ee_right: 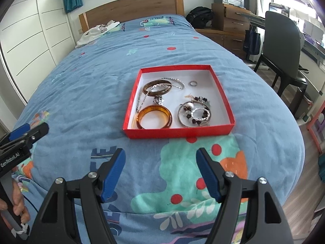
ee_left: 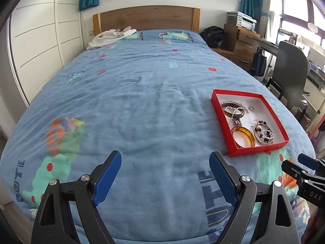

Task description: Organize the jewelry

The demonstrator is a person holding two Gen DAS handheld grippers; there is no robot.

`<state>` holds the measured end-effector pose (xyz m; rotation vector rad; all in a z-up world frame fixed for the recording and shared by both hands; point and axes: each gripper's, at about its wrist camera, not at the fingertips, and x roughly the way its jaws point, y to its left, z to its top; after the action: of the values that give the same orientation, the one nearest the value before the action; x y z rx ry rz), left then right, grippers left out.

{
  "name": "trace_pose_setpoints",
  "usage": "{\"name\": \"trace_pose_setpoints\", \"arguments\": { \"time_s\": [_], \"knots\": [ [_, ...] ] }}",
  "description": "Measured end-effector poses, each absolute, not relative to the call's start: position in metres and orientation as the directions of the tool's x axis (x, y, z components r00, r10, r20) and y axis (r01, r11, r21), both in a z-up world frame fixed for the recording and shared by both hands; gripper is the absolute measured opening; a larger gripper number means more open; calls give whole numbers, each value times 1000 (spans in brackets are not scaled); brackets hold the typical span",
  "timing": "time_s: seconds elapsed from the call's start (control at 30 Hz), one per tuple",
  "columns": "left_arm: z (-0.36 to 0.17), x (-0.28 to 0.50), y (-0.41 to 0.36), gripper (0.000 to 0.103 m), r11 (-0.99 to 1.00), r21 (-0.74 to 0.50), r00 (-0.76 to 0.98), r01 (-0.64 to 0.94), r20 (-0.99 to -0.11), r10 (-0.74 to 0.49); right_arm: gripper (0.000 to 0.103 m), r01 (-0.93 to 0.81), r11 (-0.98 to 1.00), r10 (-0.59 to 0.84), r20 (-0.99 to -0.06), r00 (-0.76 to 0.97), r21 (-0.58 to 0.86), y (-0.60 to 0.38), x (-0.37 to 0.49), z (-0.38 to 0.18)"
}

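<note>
A shallow red box (ee_right: 178, 132) (ee_left: 256, 149) with a white inside lies on the blue bedspread. In it are an amber bangle (ee_right: 154, 117) (ee_left: 243, 137), a brown bangle (ee_right: 156, 87) under silver chains, a small ring (ee_right: 193, 83) (ee_left: 252, 108), and a beaded hoop cluster (ee_right: 195, 111) (ee_left: 263, 132). My right gripper (ee_right: 160, 172) hangs open just short of the box's near wall, nothing between its blue pads. My left gripper (ee_left: 165, 178) is open over bare bedspread, left of the box. Each gripper's tip shows at the edge of the other's view.
The bed (ee_left: 142, 93) fills the foreground, with white clothing (ee_left: 110, 36) by the wooden headboard (ee_left: 146, 17). White wardrobe doors (ee_left: 40, 40) run along the left. A dark chair (ee_right: 282, 46), drawers (ee_right: 229, 20) and a desk stand to the right. A hand (ee_right: 18, 205) holds the left gripper's handle.
</note>
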<state>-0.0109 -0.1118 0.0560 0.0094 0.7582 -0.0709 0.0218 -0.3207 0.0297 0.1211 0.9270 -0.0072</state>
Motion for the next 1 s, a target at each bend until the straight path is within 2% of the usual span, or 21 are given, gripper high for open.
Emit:
{"name": "trace_pose_setpoints", "arguments": {
  "time_s": [0.33,1.0],
  "knots": [
    [57,-20,-106,91,999,-7,725,47,-688,-39,72,64,994,35,-794,607,92,-321,10,20],
    [49,-22,-103,92,998,-20,711,58,-701,-56,73,87,994,2,-798,603,69,-327,5,11]
  ]
}}
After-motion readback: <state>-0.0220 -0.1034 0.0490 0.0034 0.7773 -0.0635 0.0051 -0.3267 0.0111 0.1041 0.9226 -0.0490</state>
